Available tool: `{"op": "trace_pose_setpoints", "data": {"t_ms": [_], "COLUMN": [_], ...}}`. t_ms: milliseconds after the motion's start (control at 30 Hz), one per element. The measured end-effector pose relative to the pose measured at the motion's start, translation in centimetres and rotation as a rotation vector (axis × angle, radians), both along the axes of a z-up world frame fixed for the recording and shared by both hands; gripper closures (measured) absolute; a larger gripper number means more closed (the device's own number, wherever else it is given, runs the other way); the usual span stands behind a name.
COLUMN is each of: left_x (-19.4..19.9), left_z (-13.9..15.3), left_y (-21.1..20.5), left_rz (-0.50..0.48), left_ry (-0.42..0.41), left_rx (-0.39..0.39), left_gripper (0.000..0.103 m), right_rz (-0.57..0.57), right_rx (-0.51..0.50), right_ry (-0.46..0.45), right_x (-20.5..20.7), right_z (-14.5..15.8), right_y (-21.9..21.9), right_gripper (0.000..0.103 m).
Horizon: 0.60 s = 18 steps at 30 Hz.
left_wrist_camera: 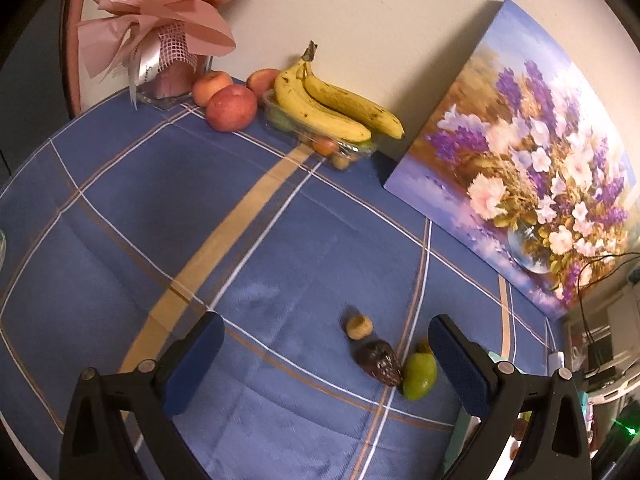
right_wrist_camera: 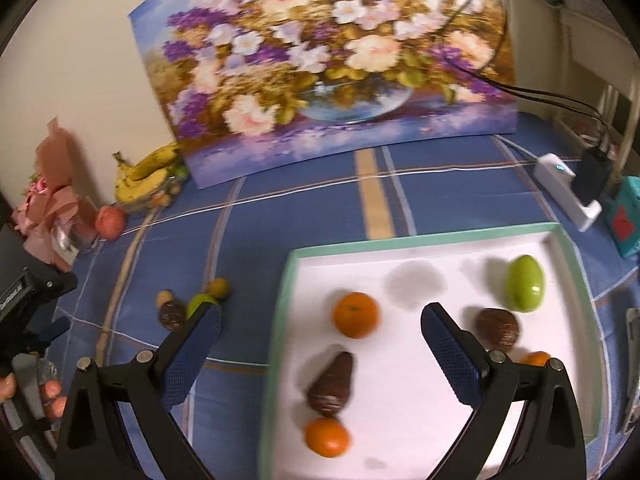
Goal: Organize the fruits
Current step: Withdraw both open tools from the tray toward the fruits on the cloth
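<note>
Leaning against the wall, a flower painting [right_wrist_camera: 320, 60] is seen behind the blue checked tablecloth [left_wrist_camera: 120, 240]. Both the left gripper [left_wrist_camera: 326, 354] and right gripper [right_wrist_camera: 320, 344] are spread wide, empty. Loose fruits [left_wrist_camera: 378, 362] lie beside the white tray [right_wrist_camera: 400, 240], where oranges [right_wrist_camera: 355, 314] already sit.

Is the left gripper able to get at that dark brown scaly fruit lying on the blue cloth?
Probably yes: the left gripper is open, and the dark brown scaly fruit lies uncovered just ahead between its fingers.
</note>
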State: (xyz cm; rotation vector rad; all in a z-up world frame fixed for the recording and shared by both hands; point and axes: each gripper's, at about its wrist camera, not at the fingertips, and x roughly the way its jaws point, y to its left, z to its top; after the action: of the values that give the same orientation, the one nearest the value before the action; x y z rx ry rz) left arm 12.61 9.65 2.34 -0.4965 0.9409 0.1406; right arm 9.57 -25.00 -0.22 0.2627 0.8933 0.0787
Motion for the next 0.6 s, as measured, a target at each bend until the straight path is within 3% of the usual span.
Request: {"op": "trace_pose_setpoints", "data": {"t_ms": [333,400,533,600], "left_x": [2.3,3.0,4.0,4.6], "left_z": [-1.7,-2.4,-3.9,-4.6], "left_y": [0.9,0.5,0.4,0.3], "left_rz": [-0.041,-0.066,-0.070,-0.081], "left_ry": [0.035,0.061,0.095,0.118], "left_rx": [0.007,0.023,-0.012,0.002], "left_gripper": [0.000,0.000,0.000,0.000], "right_rz": [0.076,0.097,0.146,0.168], "right_rx": [0.018,0.022,0.030,0.014], "right_ry": [0.006,0.015,0.053,0.068], "right_x": [2.5,3.2,4.5,5.0], "right_z": [0.0,-0.3,-1.6,-2.2], "right_y": [4.8,5.9,8.3,9.4], "right_gripper": [0.005,0.017,0.024,0.038]}}
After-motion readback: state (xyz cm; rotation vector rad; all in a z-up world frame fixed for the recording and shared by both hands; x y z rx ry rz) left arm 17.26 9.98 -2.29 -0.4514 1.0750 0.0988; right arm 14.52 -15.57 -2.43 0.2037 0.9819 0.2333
